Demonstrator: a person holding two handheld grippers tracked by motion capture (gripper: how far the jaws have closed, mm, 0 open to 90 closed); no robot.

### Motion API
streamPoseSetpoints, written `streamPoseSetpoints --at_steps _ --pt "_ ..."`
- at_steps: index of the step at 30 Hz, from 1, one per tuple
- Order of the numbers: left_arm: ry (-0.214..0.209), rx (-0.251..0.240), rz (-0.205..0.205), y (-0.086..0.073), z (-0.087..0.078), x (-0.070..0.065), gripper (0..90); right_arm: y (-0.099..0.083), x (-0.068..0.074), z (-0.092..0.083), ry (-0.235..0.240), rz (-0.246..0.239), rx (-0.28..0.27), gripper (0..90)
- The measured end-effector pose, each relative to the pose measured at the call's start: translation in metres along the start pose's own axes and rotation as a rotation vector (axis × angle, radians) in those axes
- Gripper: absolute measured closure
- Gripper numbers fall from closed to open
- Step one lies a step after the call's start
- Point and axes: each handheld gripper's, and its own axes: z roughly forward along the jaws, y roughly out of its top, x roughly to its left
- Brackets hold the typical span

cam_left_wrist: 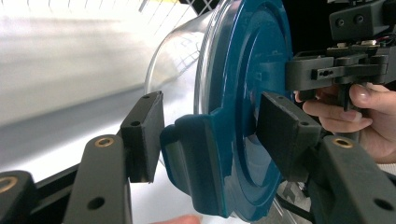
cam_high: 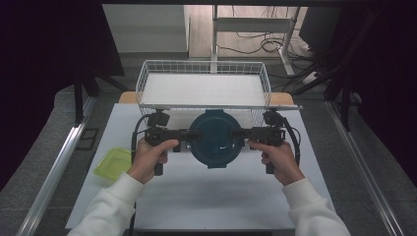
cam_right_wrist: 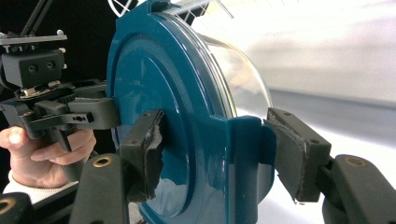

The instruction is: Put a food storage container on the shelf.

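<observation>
A round clear container with a dark teal lid (cam_high: 215, 138) sits between my two grippers, just in front of the wire basket. My left gripper (cam_high: 196, 133) comes in from the left. In the left gripper view its jaws (cam_left_wrist: 212, 135) are closed on the lid's side latch (cam_left_wrist: 191, 154), one pad under the latch and one on the lid's top. My right gripper (cam_high: 235, 132) comes in from the right and clamps the opposite latch (cam_right_wrist: 247, 158) the same way (cam_right_wrist: 219, 154). The clear bowl (cam_right_wrist: 243, 70) shows behind the lid. I cannot tell whether the container rests on the table or hangs just above it.
A white wire basket (cam_high: 204, 88) with a white floor stands at the table's far edge, right behind the container. A small lime-green box (cam_high: 113, 163) lies at the table's left edge by the left forearm. The white tabletop (cam_high: 206, 196) stretches toward the person.
</observation>
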Motion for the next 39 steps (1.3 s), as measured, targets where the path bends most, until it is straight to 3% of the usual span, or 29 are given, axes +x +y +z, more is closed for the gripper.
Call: streamPoseSetpoints --at_steps 9,20,26,39 --pt "0.005 -0.033 0.034 0.035 -0.015 -0.008 43.0 0.033 0.019 -0.006 0.007 -0.040 -0.033 38.5" --pt "-0.017 -0.062 0.053 0.083 -0.022 0.000 43.1 0.083 0.035 -0.006 -0.006 -0.073 -0.067 39.0" --pt "-0.017 -0.067 0.050 0.096 -0.020 0.003 43.1 0.100 0.034 -0.006 -0.004 -0.072 -0.071 39.4" --pt "-0.010 -0.049 0.055 0.117 -0.014 0.011 43.2 0.119 0.024 -0.001 0.009 -0.044 -0.077 39.6"
